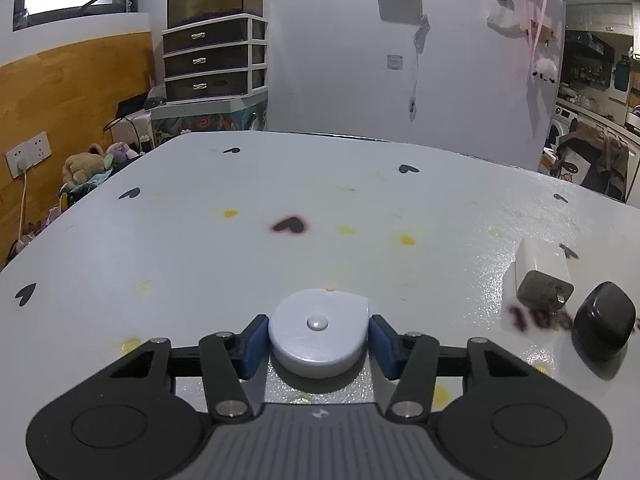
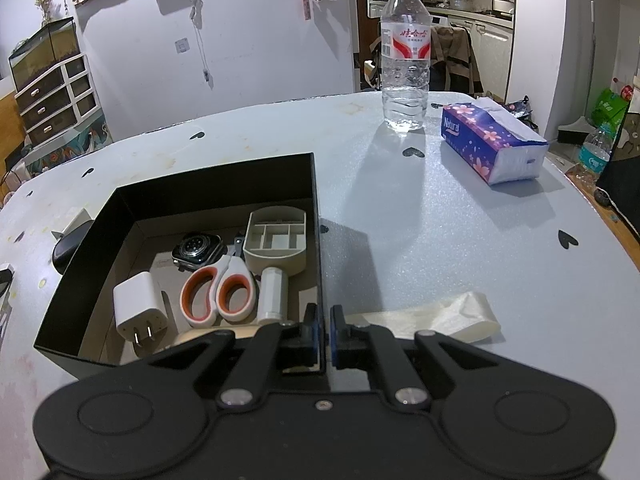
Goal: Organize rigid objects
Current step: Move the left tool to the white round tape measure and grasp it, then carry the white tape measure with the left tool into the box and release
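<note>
In the left wrist view my left gripper (image 1: 318,338) is shut on a round grey disc-shaped object (image 1: 319,332), its blue pads against both sides, just above the table. A white charger (image 1: 540,276) and a black case (image 1: 604,326) lie to its right. In the right wrist view my right gripper (image 2: 325,330) is shut on the right wall of the black box (image 2: 316,184). The box holds a white plug (image 2: 138,312), scissors (image 2: 220,292), a smartwatch (image 2: 198,250), a grey divided tray (image 2: 276,240) and a small cylinder (image 2: 273,294).
A water bottle (image 2: 405,56) and a purple tissue pack (image 2: 492,142) stand at the back right of the table. A cream strip of tape (image 2: 448,316) lies right of my right gripper. The table's far edge (image 1: 320,134) faces a white wall.
</note>
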`<state>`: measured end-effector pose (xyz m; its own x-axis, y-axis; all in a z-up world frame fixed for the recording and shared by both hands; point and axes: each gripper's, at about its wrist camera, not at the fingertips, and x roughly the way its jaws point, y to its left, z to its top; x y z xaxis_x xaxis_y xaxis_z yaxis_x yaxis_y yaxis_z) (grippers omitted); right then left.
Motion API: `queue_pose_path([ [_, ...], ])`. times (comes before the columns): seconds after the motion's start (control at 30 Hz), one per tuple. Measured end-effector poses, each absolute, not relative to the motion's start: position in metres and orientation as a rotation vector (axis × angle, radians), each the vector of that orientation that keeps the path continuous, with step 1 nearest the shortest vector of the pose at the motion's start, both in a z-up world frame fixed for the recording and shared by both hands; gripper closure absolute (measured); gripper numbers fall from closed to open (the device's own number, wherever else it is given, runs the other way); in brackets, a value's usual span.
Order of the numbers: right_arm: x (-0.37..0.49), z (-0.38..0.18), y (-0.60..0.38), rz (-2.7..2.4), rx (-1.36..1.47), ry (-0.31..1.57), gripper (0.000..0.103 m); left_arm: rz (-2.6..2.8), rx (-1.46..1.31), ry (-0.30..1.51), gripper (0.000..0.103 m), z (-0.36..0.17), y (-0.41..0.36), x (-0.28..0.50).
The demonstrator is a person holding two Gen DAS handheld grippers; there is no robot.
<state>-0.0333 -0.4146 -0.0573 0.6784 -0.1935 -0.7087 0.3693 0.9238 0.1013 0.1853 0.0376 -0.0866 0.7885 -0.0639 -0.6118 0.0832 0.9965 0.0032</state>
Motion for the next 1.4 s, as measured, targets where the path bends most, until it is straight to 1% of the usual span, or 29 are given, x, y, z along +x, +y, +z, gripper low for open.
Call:
queue_pose_path([
  [0.13,-0.033,-0.057,-0.415,-0.320,0.245,0.763,0.097,-0.130,0.031,0.619,0.048,-0.074,0.028,0.174],
  [0.33,-0.033,-0.057,-0.415,-0.320,0.245,0.763,0.097,-0.275,0.032,0.551,0.048,-0.047,-0.005,0.154],
  [0.63,-0.033,-0.057,-0.415,-0.320,0.244,0.763,0.097,-0.589,0.066,0.473,0.048,-0.017,-0.089,0.123],
  [0.97,-0.032,-0.057,-0.415,-0.320,0.246,0.766,0.097,-0.815,0.180,0.480,0.048,-0.030,-0.178,0.110],
  [1.17,-0.031,-0.057,-0.415,-0.323,0.246,0.771,0.097,-0.853,0.259,0.514,0.048,-0.044,-0.202,0.119],
  [1.4,-0.027,-0.058,-0.414,-0.328,0.241,0.782,0.097,-0.879,0.309,0.518,0.048,-0.048,-0.211,0.128],
])
